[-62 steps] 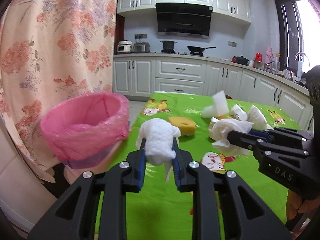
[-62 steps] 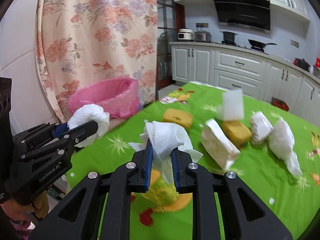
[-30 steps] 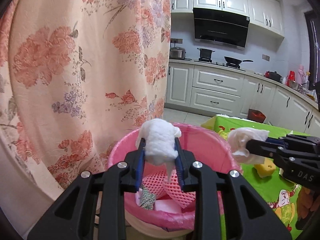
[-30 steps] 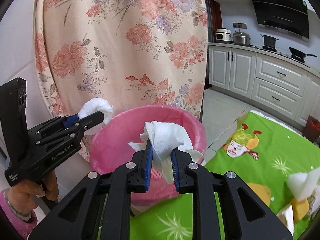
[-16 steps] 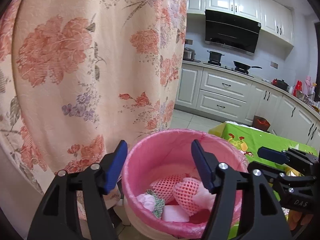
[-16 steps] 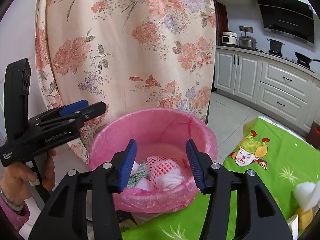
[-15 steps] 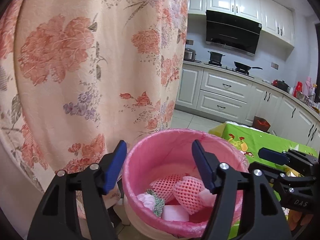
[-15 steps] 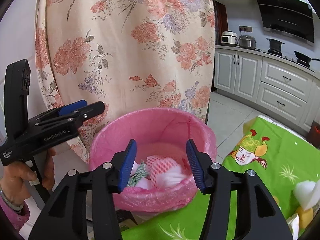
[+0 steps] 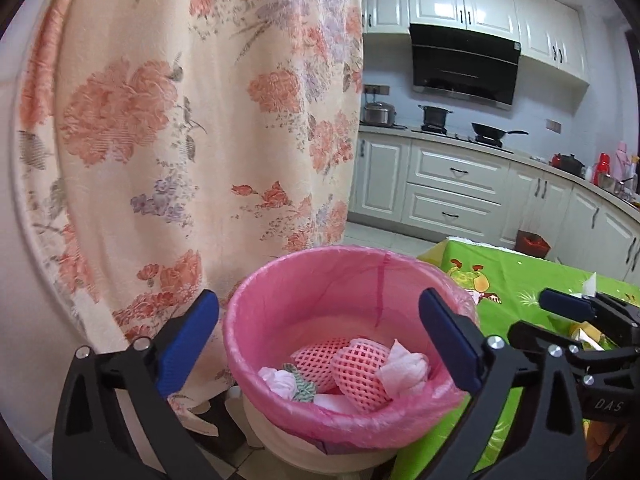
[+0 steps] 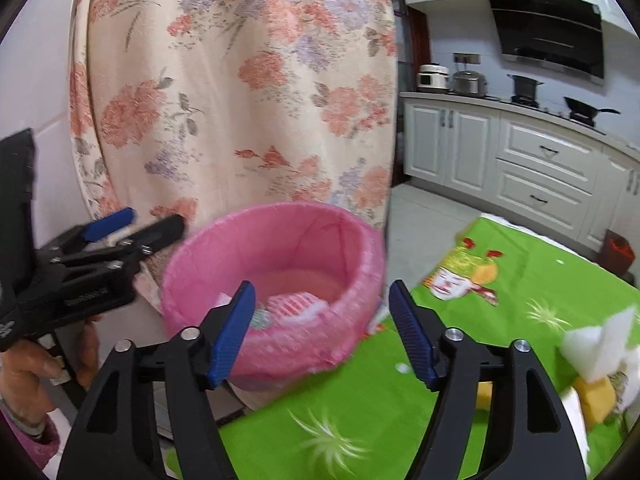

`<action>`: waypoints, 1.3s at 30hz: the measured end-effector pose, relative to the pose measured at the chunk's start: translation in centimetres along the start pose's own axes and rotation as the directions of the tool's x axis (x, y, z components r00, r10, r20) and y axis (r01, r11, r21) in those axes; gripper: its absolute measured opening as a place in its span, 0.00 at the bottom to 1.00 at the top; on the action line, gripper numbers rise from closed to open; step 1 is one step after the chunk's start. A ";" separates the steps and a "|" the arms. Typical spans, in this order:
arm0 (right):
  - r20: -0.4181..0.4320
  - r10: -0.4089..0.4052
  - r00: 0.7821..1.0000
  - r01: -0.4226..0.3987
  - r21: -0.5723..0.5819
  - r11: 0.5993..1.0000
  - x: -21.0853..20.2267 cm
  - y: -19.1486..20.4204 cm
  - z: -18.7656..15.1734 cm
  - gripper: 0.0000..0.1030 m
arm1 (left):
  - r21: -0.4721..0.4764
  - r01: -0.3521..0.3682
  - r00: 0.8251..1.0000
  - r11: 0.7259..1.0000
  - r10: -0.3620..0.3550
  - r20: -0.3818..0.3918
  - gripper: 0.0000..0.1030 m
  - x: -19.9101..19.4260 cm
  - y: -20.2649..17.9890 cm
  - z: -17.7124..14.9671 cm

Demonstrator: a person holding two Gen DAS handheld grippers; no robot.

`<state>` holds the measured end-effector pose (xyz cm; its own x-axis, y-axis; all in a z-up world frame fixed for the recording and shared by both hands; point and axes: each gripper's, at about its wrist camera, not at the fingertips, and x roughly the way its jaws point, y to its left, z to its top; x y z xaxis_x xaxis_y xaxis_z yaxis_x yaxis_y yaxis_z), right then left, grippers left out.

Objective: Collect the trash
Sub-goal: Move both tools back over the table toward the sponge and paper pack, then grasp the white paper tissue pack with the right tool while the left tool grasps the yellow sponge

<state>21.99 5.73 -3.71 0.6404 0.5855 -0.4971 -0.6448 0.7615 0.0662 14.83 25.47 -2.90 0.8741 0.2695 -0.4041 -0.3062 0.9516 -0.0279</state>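
I hold two grippers over a pink-lined bin [image 9: 348, 280] that stands on the floor beside a table with a green cloth [image 10: 532, 280]. My left gripper [image 9: 320, 340] has its blue pads spreading wide, one at 9 o'clock and one at 3 o'clock of the bin's mouth, with nothing pinched between them. Seen through that gap, the bin holds the trash: two pink foam nets [image 9: 352, 368] lie at its centre, a crumpled white tissue [image 9: 404, 368] touches them at 3 o'clock, and another white wad [image 9: 280, 380] with a green-striped scrap lies at 8 o'clock. My right gripper [image 10: 322, 332] is also opening, its jaws apart and bare; the bin's near rim and the edge of the cloth show between them. From the left wrist view the right gripper juts in at 3 o'clock, above the cloth. From the right wrist view the left gripper sits at 9 o'clock, beside the bin, held by a hand [image 10: 36, 372] at 8 o'clock. More trash waits on the table at 4 o'clock of the right view: white paper pieces [image 10: 600, 344] touching a yellow sponge [image 10: 596, 396], slightly blurred. A floral curtain [image 9: 180, 120] hangs behind the bin from 9 to 12 o'clock. White kitchen cabinets [image 9: 452, 184] and a black hood [image 9: 464, 64] fill the background at 1 to 2 o'clock.
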 end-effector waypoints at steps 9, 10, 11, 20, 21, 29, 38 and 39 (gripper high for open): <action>-0.002 -0.105 0.994 0.105 -0.011 0.994 -4.5 -2.3 -5.5 0.76 | -0.108 0.044 0.999 0.993 -0.041 0.023 0.95 -4.2 -2.7 -3.6; -0.005 -0.114 0.993 0.114 -0.009 0.993 -4.8 -2.6 -5.9 0.76 | -0.111 0.056 0.998 0.992 -0.054 0.018 0.95 -4.5 -3.5 -4.1; -0.005 -0.129 0.992 0.129 -0.004 0.992 -5.2 -3.1 -6.3 0.76 | -0.111 0.062 0.998 0.992 -0.060 0.018 0.95 -4.7 -4.0 -4.4; 0.037 -0.254 0.967 0.251 0.063 0.966 -9.3 -8.4 -8.4 0.76 | 0.010 0.146 0.988 0.989 -0.146 -0.042 0.95 -4.6 -10.7 -6.9; 0.041 -0.271 0.962 0.268 0.077 0.960 -9.7 -9.4 -8.5 0.76 | 0.019 0.156 0.987 0.988 -0.155 -0.052 0.95 -4.4 -11.3 -7.2; -0.010 -0.312 0.950 0.310 0.171 0.935 -10.2 -15.5 -9.9 0.76 | 0.090 0.194 0.975 0.977 -0.181 -0.131 0.95 -2.2 -15.0 -8.6; -0.120 -0.282 0.952 0.295 0.114 0.949 -6.6 -16.1 -10.8 0.55 | 0.120 0.212 0.964 0.970 -0.188 -0.187 0.95 -0.2 -17.1 -8.7; -0.132 -0.283 0.950 0.298 0.110 0.948 -6.4 -16.1 -11.0 0.51 | 0.117 0.213 0.964 0.970 -0.189 -0.190 0.95 0.0 -17.1 -8.6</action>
<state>23.70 -13.34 -11.09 0.7357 0.3040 -0.6052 -0.3749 0.9270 0.0099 16.84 7.92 -10.26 0.8286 0.0519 -0.5574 -0.0668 0.9977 -0.0065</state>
